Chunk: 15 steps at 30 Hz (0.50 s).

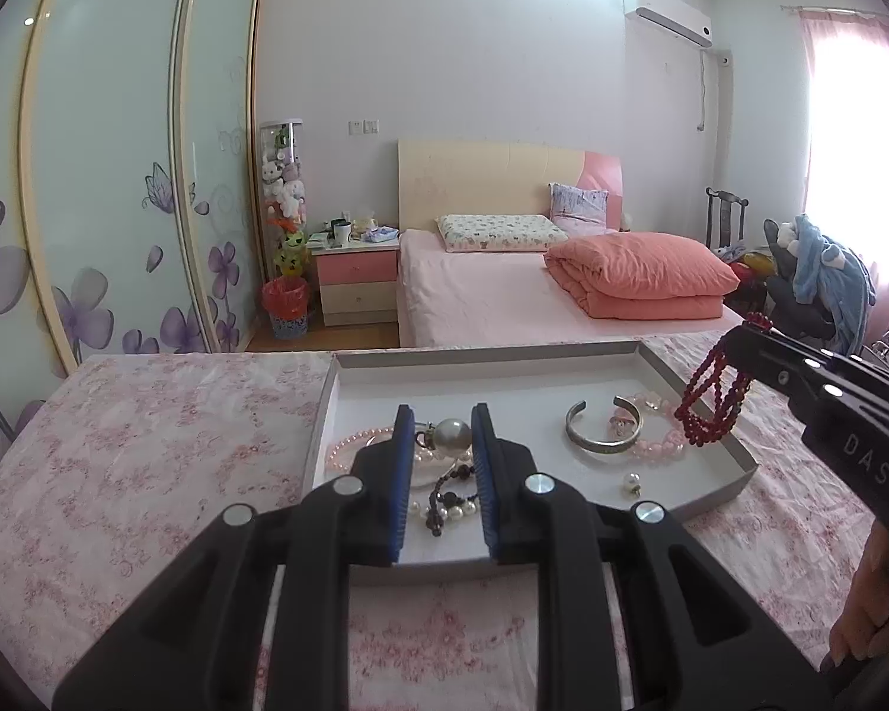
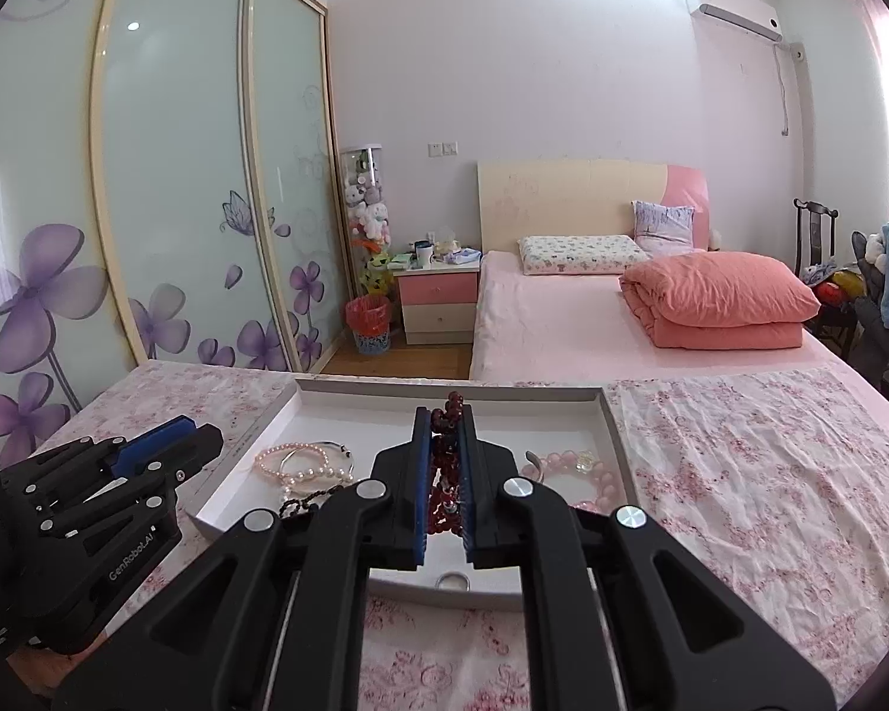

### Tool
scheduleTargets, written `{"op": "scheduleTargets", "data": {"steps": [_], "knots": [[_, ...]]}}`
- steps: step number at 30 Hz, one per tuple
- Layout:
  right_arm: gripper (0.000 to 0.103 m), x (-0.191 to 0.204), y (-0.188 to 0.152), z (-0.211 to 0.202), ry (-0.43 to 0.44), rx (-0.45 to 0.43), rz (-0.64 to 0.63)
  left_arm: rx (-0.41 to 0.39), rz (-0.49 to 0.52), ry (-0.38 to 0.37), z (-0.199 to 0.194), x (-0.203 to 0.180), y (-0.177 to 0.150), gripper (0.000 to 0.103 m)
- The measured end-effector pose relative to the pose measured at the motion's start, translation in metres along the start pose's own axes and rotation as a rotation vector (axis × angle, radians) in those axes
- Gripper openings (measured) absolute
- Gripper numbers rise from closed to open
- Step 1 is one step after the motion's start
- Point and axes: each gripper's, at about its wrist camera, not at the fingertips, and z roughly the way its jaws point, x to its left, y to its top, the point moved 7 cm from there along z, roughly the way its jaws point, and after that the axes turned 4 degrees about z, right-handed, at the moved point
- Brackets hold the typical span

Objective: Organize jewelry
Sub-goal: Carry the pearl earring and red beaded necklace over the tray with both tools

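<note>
A shallow white tray [image 1: 705, 495] lies on the floral cloth and holds jewelry: a large pearl piece [image 1: 451, 437], pink pearl strands [image 1: 349, 444], a dark bead and pearl string [image 1: 447, 503], a silver cuff [image 1: 601, 428], a pink bead bracelet [image 1: 661, 444] and a small pearl earring [image 1: 632, 481]. My left gripper [image 1: 443, 415] is open above the pearl piece, holding nothing. My right gripper [image 2: 444, 418] is shut on a red bead bracelet [image 2: 444, 474], held above the tray's right side; it hangs in loops in the left wrist view [image 1: 711, 400].
The table has a pink floral cloth [image 2: 741, 474]. Behind it are a bed with an orange quilt [image 1: 640, 275], a nightstand [image 1: 358, 278], a sliding wardrobe [image 1: 118, 178] at left and a chair with blue clothes [image 1: 824, 278] at right.
</note>
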Motion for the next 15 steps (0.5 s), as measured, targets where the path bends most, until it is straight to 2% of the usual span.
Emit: {"op": "scheduleTargets", "data": {"steps": [7,15], "knots": [[0.009,-0.007,0.001,0.036,-0.007,0.036,0.019,0.015,-0.002,-0.01,0.032,0.0,0.007,0.02],[0.009,-0.016,-0.011,0.066,-0.006,0.103,0.053,0.085,-0.013,-0.032,0.072,-0.003,0.002,0.02]]}}
